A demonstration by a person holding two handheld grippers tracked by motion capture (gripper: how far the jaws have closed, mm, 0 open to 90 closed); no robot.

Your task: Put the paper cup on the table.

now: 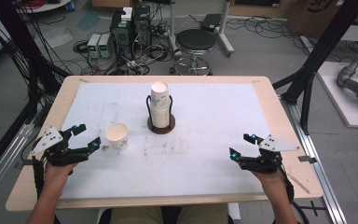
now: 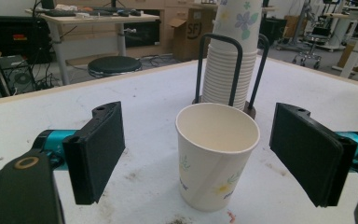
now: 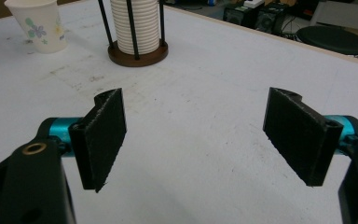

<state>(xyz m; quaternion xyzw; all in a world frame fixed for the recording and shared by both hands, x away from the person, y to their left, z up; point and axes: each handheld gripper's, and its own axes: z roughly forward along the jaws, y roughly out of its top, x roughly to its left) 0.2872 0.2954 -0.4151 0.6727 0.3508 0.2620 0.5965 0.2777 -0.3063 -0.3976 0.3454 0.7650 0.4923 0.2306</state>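
A single paper cup (image 1: 117,135) (image 2: 216,156) (image 3: 38,23) with a flower print stands upright on the white table cover (image 1: 205,140), left of centre. Behind it a stack of the same cups (image 1: 160,105) (image 2: 230,60) (image 3: 135,25) sits in a black wire holder on a round brown base (image 1: 161,126). My left gripper (image 1: 86,136) (image 2: 205,154) is open at the table's left, its jaws on either side of the single cup without touching it. My right gripper (image 1: 241,145) (image 3: 196,140) is open at the table's right, over bare cover, nothing between its jaws.
The wooden table edge (image 1: 270,88) frames the cover. Beyond the far edge stand a round stool (image 1: 195,42), computer boxes (image 1: 128,28) and loose cables on the floor. Black frame posts (image 1: 307,74) rise at both sides of the table.
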